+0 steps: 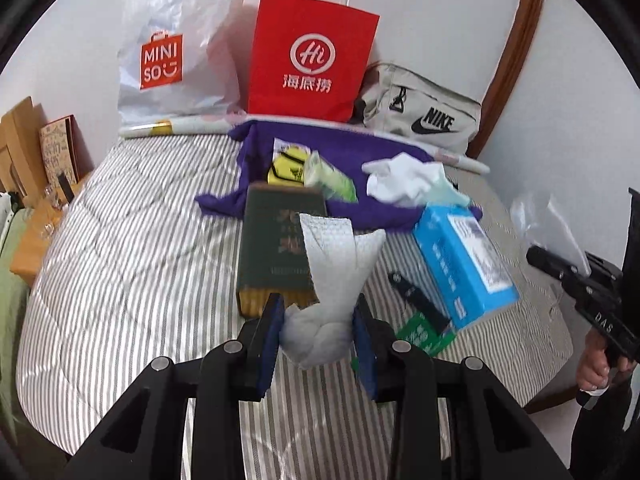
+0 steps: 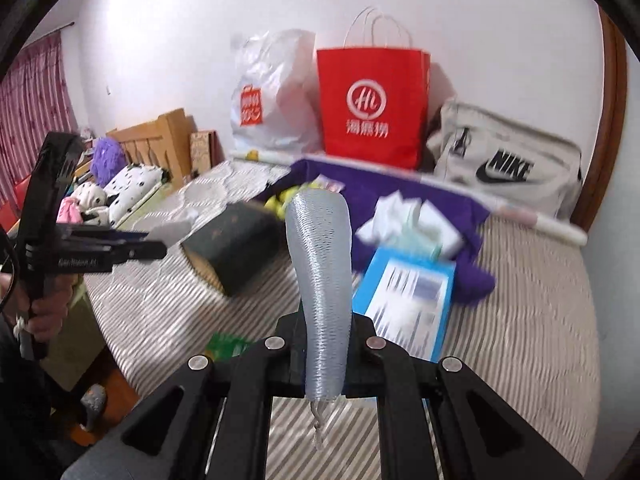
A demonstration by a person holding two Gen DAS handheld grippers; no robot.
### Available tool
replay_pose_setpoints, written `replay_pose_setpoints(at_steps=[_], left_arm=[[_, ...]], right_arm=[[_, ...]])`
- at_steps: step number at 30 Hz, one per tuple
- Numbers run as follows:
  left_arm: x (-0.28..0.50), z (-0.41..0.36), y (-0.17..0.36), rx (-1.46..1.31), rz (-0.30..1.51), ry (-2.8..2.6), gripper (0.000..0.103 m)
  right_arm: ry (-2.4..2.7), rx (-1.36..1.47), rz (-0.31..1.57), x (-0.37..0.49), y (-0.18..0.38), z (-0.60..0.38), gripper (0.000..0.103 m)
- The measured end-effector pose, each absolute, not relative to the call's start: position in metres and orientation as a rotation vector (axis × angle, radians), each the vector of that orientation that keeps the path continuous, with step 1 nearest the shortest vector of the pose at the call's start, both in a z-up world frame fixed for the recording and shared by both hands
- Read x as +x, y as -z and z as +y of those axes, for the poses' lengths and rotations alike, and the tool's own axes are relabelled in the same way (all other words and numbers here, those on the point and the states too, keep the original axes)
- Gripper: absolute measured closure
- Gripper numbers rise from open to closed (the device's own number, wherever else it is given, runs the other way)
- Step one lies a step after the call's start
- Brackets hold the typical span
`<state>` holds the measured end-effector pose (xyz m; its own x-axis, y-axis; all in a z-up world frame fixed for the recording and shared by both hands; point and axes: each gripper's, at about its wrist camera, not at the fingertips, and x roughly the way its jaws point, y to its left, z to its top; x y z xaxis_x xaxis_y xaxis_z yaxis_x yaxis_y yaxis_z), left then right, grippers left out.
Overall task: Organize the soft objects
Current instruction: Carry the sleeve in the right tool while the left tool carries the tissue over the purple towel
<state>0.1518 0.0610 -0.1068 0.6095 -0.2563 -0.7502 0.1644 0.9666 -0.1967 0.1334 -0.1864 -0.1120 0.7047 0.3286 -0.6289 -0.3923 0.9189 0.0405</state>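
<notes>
In the left wrist view my left gripper (image 1: 320, 305) is shut on a bunched pale grey sock (image 1: 340, 256), whose free end stands up above the blue pads (image 1: 270, 322). In the right wrist view my right gripper (image 2: 325, 320) is shut on a second pale grey ribbed sock (image 2: 320, 240), which rises in a curve between the black fingers. Both grippers hang above the striped bed cover (image 1: 132, 248). The left gripper (image 2: 154, 247) also shows at the left of the right wrist view, and the right gripper (image 1: 538, 258) at the right edge of the left wrist view.
On the bed lie a dark green book (image 1: 280, 248), a blue box (image 1: 464, 264), a purple cloth (image 1: 360, 148), a white cloth (image 1: 404, 178) and a green packet (image 1: 420, 334). A red paper bag (image 1: 312, 64), a white plastic bag (image 1: 176, 48) and a grey sports bag (image 1: 424, 116) stand against the wall.
</notes>
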Motion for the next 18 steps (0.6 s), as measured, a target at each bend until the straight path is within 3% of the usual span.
replay_pose_setpoints(at_steps=[18], left_arm=[[0.263,0.054,0.106,-0.138,0.908,0.232,0.071]], right_arm=[[-0.240,-0.076,0.713,0.276,0.109,-0.216,0.093]])
